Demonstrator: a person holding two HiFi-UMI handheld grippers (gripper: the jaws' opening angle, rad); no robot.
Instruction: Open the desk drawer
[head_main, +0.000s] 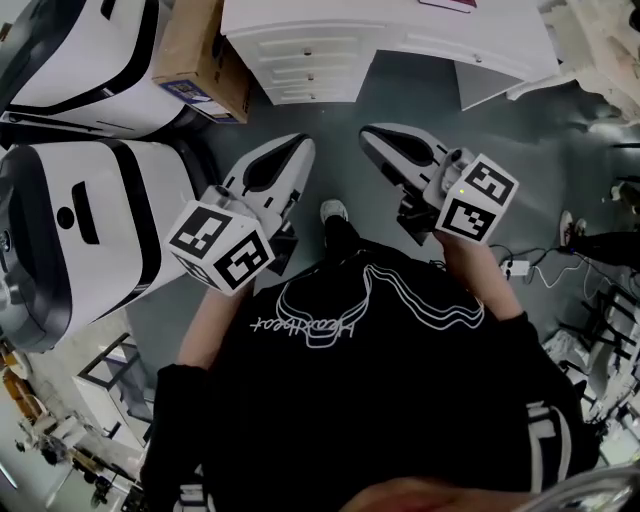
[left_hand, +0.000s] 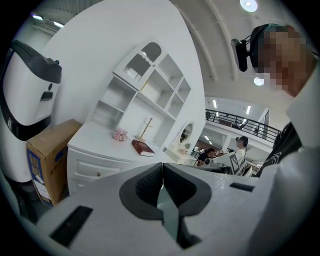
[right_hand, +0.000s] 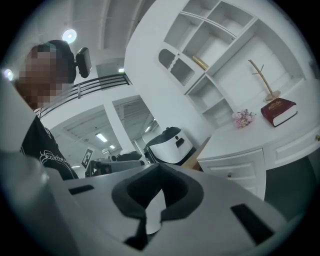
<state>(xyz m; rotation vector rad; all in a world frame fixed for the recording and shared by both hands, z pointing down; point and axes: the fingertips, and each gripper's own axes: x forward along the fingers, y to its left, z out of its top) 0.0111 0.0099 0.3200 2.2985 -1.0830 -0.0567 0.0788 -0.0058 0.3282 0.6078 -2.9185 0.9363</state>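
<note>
Left gripper (left_hand: 162, 169) and right gripper (right_hand: 159, 168) are hovering pinched empty; the rigid drawer (left_hand: 85, 170) is likely sliding lightly by its 1 knob (left_hand: 98, 174).

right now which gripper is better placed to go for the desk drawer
Probably left: the left gripper aims at the desk drawers, while the right gripper sits by their right edge. Both are shut and short of them.

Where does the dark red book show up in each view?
Head view: dark red book, a sliver at the top edge, right of centre.
Left gripper view: near centre, lying on the desk.
Right gripper view: far right, on the desk.
Shared landmark: the white desk drawers.
</note>
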